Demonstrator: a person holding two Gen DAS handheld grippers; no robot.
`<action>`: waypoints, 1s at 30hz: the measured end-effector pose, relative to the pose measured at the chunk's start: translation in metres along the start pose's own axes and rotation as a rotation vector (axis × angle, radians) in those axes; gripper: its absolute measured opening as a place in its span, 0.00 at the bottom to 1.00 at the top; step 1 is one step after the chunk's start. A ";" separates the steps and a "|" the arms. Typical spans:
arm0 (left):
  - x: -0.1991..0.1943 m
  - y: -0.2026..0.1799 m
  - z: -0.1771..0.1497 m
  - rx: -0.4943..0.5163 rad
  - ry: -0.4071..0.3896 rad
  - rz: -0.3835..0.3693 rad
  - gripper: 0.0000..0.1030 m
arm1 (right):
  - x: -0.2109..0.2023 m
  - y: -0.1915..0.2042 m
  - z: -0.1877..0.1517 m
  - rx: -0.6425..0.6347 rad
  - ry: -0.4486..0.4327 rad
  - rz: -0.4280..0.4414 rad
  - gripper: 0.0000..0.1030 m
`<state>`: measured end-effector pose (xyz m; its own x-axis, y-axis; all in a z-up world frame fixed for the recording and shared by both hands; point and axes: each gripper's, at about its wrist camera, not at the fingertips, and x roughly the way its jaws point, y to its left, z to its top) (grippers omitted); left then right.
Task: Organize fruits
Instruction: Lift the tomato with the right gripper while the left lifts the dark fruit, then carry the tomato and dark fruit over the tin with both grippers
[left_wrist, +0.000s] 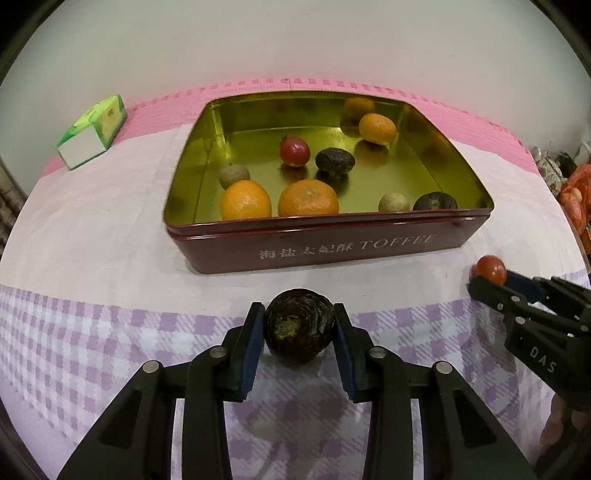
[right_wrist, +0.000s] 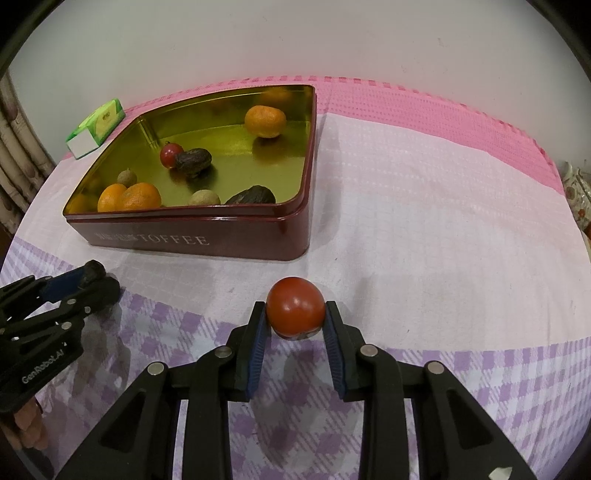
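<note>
Left claw (left_wrist: 299, 328) clamps a dark wrinkled fruit (left_wrist: 298, 326) near the toffee tin (left_wrist: 332, 251). Right claw (right_wrist: 295, 314) grips a red tomato (right_wrist: 295, 305), right of it. Tin on the table (right_wrist: 424, 221) holds oranges and other fruits.

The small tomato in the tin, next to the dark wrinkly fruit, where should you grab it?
Grip the small tomato across its round middle, coming straight down from above. The tin has raised walls, so a sideways approach is blocked. Set the fingers front and back, since the dark wrinkled fruit appears to sit close on its right.
</note>
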<state>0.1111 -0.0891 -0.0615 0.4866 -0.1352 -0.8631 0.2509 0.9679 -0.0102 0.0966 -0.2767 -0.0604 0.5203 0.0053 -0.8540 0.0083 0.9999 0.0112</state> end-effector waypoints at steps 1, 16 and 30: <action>-0.003 0.002 0.000 -0.006 -0.006 -0.004 0.36 | -0.001 0.000 -0.001 0.003 0.003 0.004 0.27; -0.020 0.016 0.002 -0.053 -0.053 -0.016 0.36 | -0.030 0.014 -0.006 -0.009 -0.020 0.036 0.27; -0.051 0.027 0.032 -0.054 -0.165 0.012 0.36 | -0.062 0.033 0.030 -0.086 -0.108 0.072 0.27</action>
<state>0.1198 -0.0624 -0.0013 0.6211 -0.1517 -0.7689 0.2006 0.9792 -0.0312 0.0903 -0.2444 0.0091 0.6060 0.0807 -0.7914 -0.1037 0.9944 0.0220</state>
